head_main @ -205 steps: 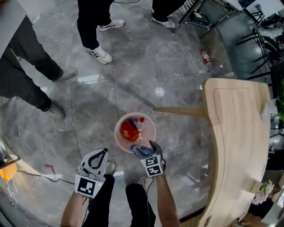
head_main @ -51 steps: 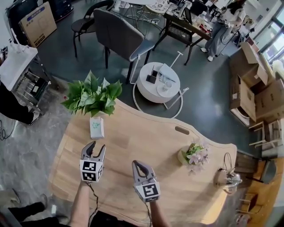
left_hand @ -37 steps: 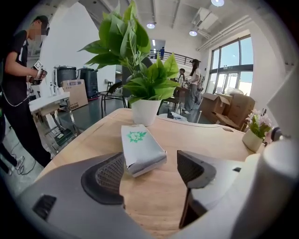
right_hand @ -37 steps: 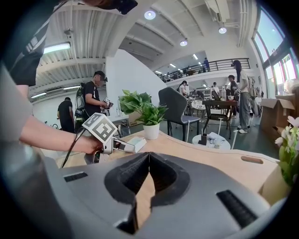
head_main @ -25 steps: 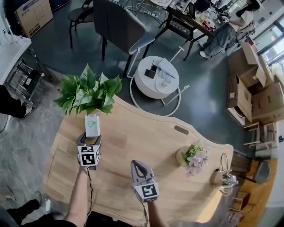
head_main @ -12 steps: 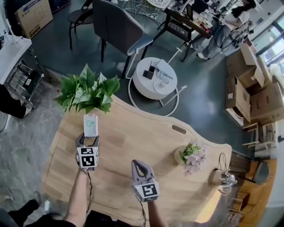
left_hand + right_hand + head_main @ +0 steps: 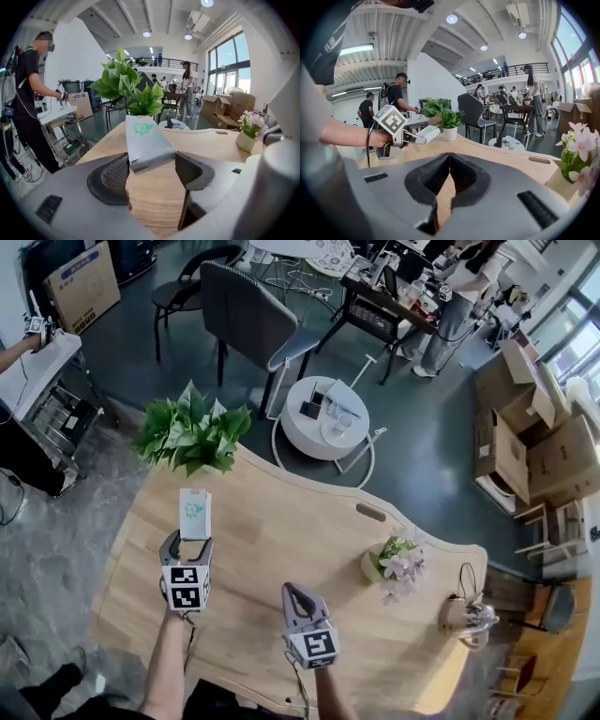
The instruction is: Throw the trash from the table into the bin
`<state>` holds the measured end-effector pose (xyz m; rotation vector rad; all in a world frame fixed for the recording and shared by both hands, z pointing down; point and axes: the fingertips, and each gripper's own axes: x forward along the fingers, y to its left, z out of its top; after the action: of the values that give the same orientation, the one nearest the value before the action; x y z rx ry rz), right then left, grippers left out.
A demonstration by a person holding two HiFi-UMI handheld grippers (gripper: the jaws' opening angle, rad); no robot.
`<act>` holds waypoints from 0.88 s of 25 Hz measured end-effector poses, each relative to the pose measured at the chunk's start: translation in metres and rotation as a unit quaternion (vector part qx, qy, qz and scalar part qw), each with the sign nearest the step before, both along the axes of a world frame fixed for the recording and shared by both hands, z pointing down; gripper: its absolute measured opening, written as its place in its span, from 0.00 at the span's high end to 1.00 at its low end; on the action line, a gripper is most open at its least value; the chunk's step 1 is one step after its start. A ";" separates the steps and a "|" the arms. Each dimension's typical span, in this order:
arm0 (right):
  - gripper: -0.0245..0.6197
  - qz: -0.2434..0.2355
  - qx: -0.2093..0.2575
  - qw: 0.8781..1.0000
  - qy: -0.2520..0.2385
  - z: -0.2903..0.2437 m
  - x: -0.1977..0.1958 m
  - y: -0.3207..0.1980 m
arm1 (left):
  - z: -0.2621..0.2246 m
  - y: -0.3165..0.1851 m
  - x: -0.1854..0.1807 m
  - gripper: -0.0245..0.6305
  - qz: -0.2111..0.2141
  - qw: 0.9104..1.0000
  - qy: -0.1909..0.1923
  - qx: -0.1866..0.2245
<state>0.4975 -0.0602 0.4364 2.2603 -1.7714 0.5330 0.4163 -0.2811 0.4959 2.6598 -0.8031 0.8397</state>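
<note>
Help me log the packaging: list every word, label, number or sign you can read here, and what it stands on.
No text is legible anywhere.
On the white carton held in the left gripper: a green leaf-like emblem, no readable words.
On the cardboard box at the head view's top left: blue print, too small to read.
On the left cube and right cube: black-and-white square markers, no letters.

You have one wooden table bearing one white carton, one leafy green plant far left, one pink flower pot right; two grippers: left gripper, right gripper.
</note>
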 end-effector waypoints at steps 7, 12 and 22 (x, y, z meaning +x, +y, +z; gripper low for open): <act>0.95 -0.003 0.014 1.000 0.004 -0.021 -0.009 0.043 | -0.051 0.067 -0.024 0.48 0.012 0.999 0.019 0.027; 0.95 -0.009 0.029 1.000 0.009 -0.039 -0.017 0.075 | -0.080 0.119 -0.040 0.48 0.015 0.999 0.033 0.040; 0.95 -0.048 0.072 0.996 0.035 -0.092 -0.042 0.133 | -0.141 0.211 -0.081 0.48 -0.009 0.995 0.061 0.080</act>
<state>0.4559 0.0732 0.3449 2.2408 -1.9294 0.3129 0.3349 -0.0705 0.3544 2.8060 -0.8965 0.6259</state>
